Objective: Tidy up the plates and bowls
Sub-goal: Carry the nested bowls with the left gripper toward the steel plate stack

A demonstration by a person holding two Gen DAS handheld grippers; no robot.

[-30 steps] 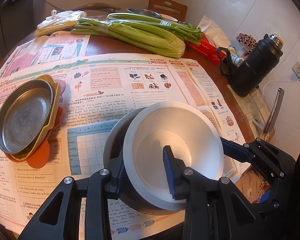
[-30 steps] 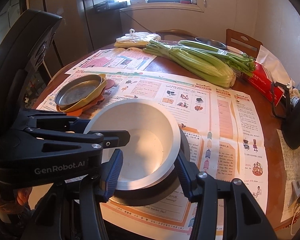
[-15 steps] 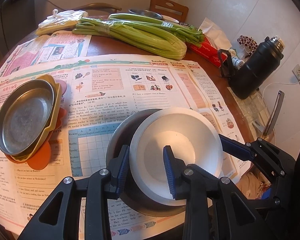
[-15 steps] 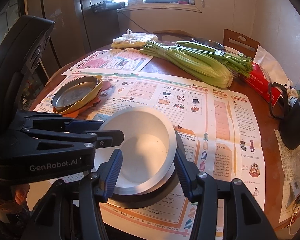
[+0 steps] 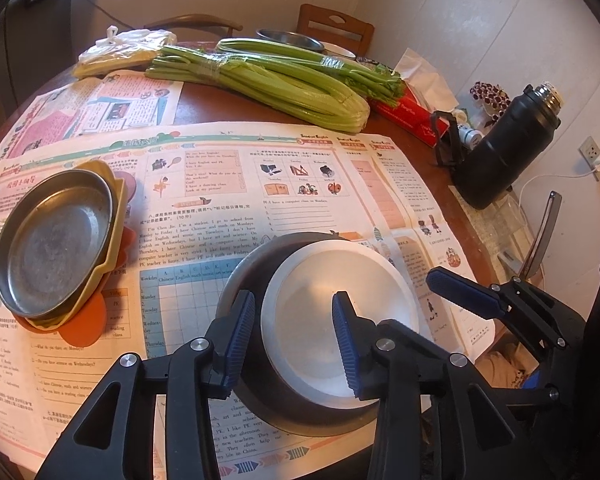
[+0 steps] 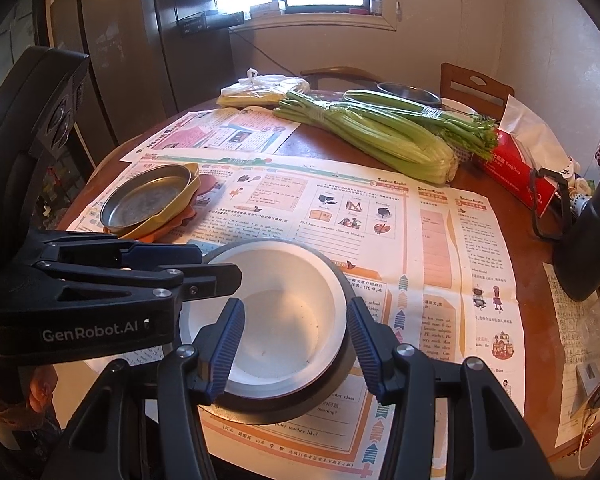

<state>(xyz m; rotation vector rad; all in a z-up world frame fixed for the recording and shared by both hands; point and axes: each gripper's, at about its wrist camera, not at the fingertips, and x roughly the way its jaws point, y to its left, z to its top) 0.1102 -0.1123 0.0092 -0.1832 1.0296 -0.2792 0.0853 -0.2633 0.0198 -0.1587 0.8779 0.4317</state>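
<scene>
A white bowl [image 5: 340, 292] [image 6: 284, 312] sits inside a larger dark metal bowl [image 5: 252, 268] [image 6: 340, 384] at the near edge of the table. My left gripper [image 5: 294, 340] is open, its fingers straddling the white bowl's near-left rim, not clamping it. My right gripper [image 6: 296, 344] is open, its fingers on either side of the white bowl. A metal plate [image 5: 52, 240] [image 6: 144, 200] lies on a yellow dish [image 5: 112, 256] [image 6: 168, 216] and an orange plate [image 5: 88, 316] at the left.
Newspapers [image 5: 300, 176] cover the round wooden table [image 6: 528, 288]. Celery bunches [image 5: 268, 80], a plastic bag [image 5: 120, 48], a metal bowl [image 5: 288, 38], a red tissue box [image 5: 408, 112] and a black flask [image 5: 504, 144] stand at the back and right.
The white bowl has dropped down into the dark metal bowl. My left gripper's fingers have spread off its rim. The right gripper has stayed open around it.
</scene>
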